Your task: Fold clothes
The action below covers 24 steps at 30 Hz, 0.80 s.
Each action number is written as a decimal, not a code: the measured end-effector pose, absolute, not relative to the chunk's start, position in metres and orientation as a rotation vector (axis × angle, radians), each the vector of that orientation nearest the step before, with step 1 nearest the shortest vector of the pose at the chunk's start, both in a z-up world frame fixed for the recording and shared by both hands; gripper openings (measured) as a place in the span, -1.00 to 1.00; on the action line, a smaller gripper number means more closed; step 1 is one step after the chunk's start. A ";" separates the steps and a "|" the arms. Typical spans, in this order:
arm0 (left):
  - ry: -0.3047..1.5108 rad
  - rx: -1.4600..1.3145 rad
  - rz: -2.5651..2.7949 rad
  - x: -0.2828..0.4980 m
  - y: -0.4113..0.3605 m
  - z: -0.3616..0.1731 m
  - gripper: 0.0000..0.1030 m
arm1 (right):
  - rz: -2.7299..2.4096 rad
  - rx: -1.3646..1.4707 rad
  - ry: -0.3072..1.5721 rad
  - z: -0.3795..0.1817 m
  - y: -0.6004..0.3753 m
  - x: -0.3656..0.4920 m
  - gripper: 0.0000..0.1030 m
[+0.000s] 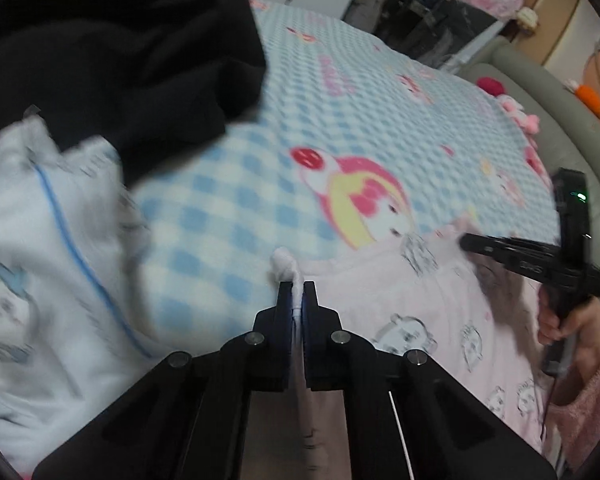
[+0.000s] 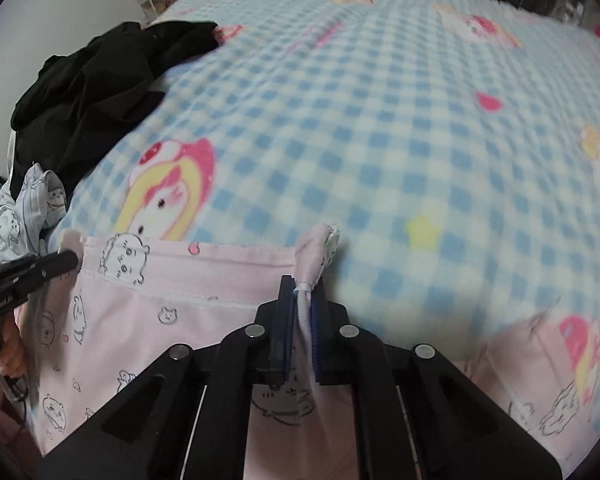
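Observation:
A pale pink garment printed with small cartoon animals lies at the near edge of the bed, its top hem stretched between both grippers. My left gripper is shut on one bunched hem corner. In the right wrist view my right gripper is shut on the other hem corner of the pink garment. Each gripper shows in the other's view: the right gripper at the cloth's far side, the left gripper at the left hem end.
A blue-and-white checked blanket with cartoon figures covers the bed. A black garment is heaped at the left, with a light blue printed garment below it. A grey padded bed frame and pink plush toys lie at the far right.

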<state>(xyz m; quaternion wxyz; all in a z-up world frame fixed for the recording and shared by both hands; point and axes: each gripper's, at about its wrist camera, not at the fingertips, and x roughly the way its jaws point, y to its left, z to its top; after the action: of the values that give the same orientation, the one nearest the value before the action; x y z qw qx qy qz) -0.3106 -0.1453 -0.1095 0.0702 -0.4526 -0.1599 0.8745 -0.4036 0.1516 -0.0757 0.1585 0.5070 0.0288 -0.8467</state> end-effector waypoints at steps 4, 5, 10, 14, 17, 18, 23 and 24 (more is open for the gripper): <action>-0.505 -1.348 2.665 -0.310 -0.166 -0.101 -0.92 | -2.455 1.374 -0.027 -0.061 0.157 -0.402 -0.93; -0.495 -1.354 2.670 -0.311 -0.168 -0.100 -0.92 | -2.455 1.364 -0.056 -0.059 0.158 -0.402 -0.93; -0.450 -1.334 2.678 -0.293 -0.165 -0.096 -0.90 | -2.474 1.382 -0.069 -0.076 0.151 -0.418 -0.93; -0.417 -1.285 2.685 -0.270 -0.160 -0.085 -0.82 | -2.480 1.443 0.011 -0.116 0.144 -0.426 -0.91; -0.393 -1.248 2.689 -0.253 -0.157 -0.078 -0.55 | -2.503 1.415 -0.033 -0.113 0.148 -0.423 -0.76; -0.384 -1.236 2.690 -0.247 -0.155 -0.075 -0.43 | -2.514 1.410 -0.053 -0.104 0.150 -0.420 -0.70; -0.344 -1.174 2.695 -0.218 -0.149 -0.063 -0.28 | -2.605 1.230 -0.088 -0.038 0.165 -0.368 -0.10; -0.333 -1.162 2.694 -0.212 -0.147 -0.060 -0.29 | -2.583 1.217 -0.092 -0.030 0.165 -0.354 -0.07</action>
<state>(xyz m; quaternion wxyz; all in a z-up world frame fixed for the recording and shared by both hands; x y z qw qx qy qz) -0.2119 -0.1470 -0.0602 0.0942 -0.3917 -0.1124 0.9084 -0.3541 0.1649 -0.0297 0.1418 0.4216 -0.0320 -0.8951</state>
